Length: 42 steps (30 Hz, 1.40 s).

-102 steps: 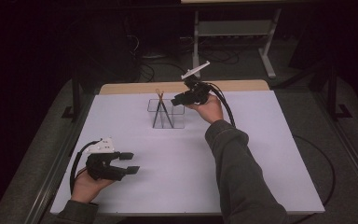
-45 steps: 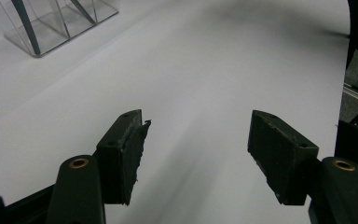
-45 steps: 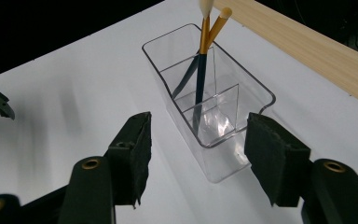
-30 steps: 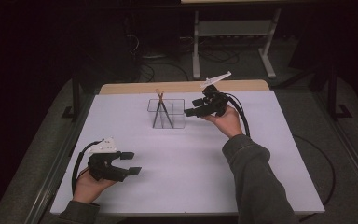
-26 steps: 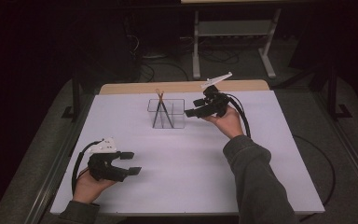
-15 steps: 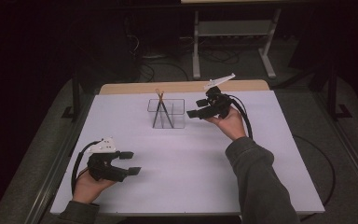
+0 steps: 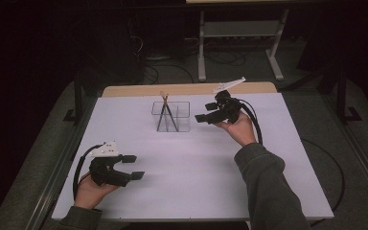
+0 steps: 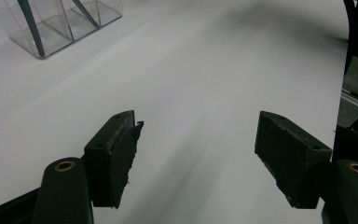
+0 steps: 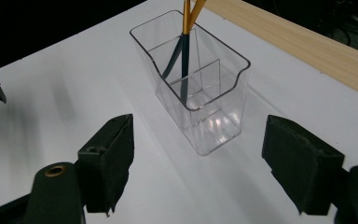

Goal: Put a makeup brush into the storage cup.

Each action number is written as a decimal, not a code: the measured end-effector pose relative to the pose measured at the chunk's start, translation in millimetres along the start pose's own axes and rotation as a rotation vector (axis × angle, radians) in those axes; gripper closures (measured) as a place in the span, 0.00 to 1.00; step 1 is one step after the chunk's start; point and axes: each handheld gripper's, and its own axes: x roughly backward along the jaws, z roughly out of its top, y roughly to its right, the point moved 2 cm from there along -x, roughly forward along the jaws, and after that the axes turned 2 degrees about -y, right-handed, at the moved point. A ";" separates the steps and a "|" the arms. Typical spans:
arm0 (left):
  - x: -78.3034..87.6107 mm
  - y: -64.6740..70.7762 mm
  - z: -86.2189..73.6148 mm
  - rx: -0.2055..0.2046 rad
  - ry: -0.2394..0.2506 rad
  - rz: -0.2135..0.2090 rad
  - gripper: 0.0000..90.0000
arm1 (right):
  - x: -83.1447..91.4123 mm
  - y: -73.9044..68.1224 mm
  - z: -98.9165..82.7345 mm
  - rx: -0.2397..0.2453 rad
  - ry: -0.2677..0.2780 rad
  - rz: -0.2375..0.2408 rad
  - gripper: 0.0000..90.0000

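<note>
Pencils (image 7: 165, 111) lean crossed in the far compartment of a clear organiser (image 7: 171, 116) near the white surface's (image 7: 196, 167) far edge. Right gripper (image 7: 204, 111), just beside it, and left gripper (image 7: 133, 166), near the front, have just been opening, both wide and empty.

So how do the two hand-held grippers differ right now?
The left gripper sits low at the near left of the table, far from the clear holder; the right gripper is held up at the far side, right beside that holder and aimed at it. The left's grey plate lies flat; the right's tilts upward. Both have black fingers spread apart, holding nothing.
</note>
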 end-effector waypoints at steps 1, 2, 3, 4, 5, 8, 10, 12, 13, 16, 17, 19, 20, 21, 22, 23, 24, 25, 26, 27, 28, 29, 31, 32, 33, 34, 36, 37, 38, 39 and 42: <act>0.0 0.0 0.0 0.001 0.002 -0.001 0.32 | 0.3 0.6 -0.6 0.000 0.004 -0.004 0.27; 0.2 -0.1 0.0 0.001 0.001 0.000 0.32 | 1.1 0.8 -1.2 -0.001 0.003 -0.005 0.27; 0.2 -0.1 0.0 0.001 0.002 0.000 0.32 | 1.6 1.2 -1.8 0.000 0.007 -0.006 0.26; 0.3 -0.2 0.0 0.001 0.002 0.000 0.32 | 2.3 1.1 -2.4 -0.004 0.004 -0.007 0.26; 0.3 -0.1 0.0 0.001 0.002 0.000 0.32 | 2.9 1.5 -2.9 0.002 0.008 -0.009 0.26; 0.2 0.0 0.2 0.001 0.002 0.002 0.31 | 3.9 1.6 -5.1 -0.004 0.009 -0.011 0.25; 0.2 0.0 0.2 0.001 0.002 0.002 0.31 | 4.4 1.4 -6.8 -0.011 0.004 -0.011 0.25; 0.2 -0.2 0.1 0.001 0.001 0.003 0.30 | 4.3 1.9 -8.2 -0.008 -0.001 -0.011 0.24; 0.2 -0.2 0.0 0.002 0.001 0.003 0.30 | 4.3 1.8 -8.5 -0.009 0.000 -0.010 0.24; 0.8 -0.3 0.0 0.006 0.002 0.006 0.30 | 4.9 0.2 -8.9 -0.007 0.001 -0.011 0.24; 0.9 -0.2 0.0 0.009 0.004 0.006 0.30 | 5.0 -0.4 -9.1 -0.003 0.002 -0.015 0.24; 1.2 -0.5 -0.1 0.008 0.005 0.008 0.29 | 5.5 -1.4 -9.7 0.000 0.003 -0.013 0.24; 1.3 -0.6 -0.2 0.009 0.006 0.008 0.29 | 5.8 -1.9 -10.0 -0.001 0.003 -0.014 0.23; 1.6 -1.1 -0.1 0.001 0.005 0.010 0.29 | 6.0 -2.0 -10.6 0.002 0.002 -0.014 0.23; 1.7 -0.7 -0.2 0.007 0.005 0.011 0.29 | 6.3 -1.9 -11.3 0.005 0.003 -0.015 0.23; 1.8 -0.6 -0.1 0.009 0.007 0.010 0.29 | 6.6 -1.9 -11.9 0.004 0.004 -0.017 0.23; 2.0 -0.7 -0.1 0.008 0.007 0.009 0.29 | 7.1 -2.1 -12.5 0.000 0.003 -0.017 0.23; 2.1 -0.7 -0.1 0.009 0.007 0.009 0.28 | 7.3 -2.1 -13.1 -0.001 0.005 -0.016 0.22; 2.3 -0.8 -0.1 0.008 0.007 0.009 0.28 | 7.5 -2.2 -13.8 -0.002 0.007 -0.020 0.22; 2.5 -0.7 0.0 0.008 0.006 0.012 0.28 | 7.7 -2.3 -14.5 -0.005 0.008 -0.019 0.22; 2.7 -0.6 0.2 0.008 0.007 0.012 0.28 | 8.1 -2.6 -15.3 -0.010 0.009 -0.019 0.22; 2.7 -0.4 0.3 0.008 0.007 0.012 0.28 | 8.4 -2.3 -16.1 -0.006 0.009 -0.018 0.21; 2.6 -0.2 0.6 0.004 0.005 0.013 0.28 | 8.8 -2.8 -17.4 -0.011 0.010 -0.020 0.21; 2.5 -0.1 0.6 0.004 0.005 0.014 0.27 | 9.1 -3.1 -18.0 -0.010 0.012 -0.020 0.21; 2.3 -0.1 0.5 0.004 0.006 0.015 0.27 | 9.5 -3.3 -18.6 -0.015 0.008 -0.020 0.19; 2.2 -0.1 0.4 0.004 0.006 0.015 0.27 | 9.8 -3.5 -19.0 -0.016 0.005 -0.021 0.19; 2.6 -0.2 0.5 0.007 0.006 0.015 0.27 | 10.7 -4.6 -19.4 -0.012 0.004 -0.025 0.19; 2.7 -0.4 0.5 0.008 0.007 0.015 0.26 | 11.3 -5.1 -19.8 -0.004 0.009 -0.028 0.19; 2.8 -0.2 0.5 0.012 0.008 0.015 0.26 | 11.8 -5.5 -20.1 0.001 0.012 -0.030 0.19; 2.8 -0.2 0.4 0.010 0.008 0.016 0.26 | 12.5 -6.0 -20.5 0.001 0.012 -0.032 0.18; 2.6 -0.3 0.2 0.010 0.006 0.018 0.25 | 14.2 -6.4 -22.5 -0.006 0.010 -0.041 0.17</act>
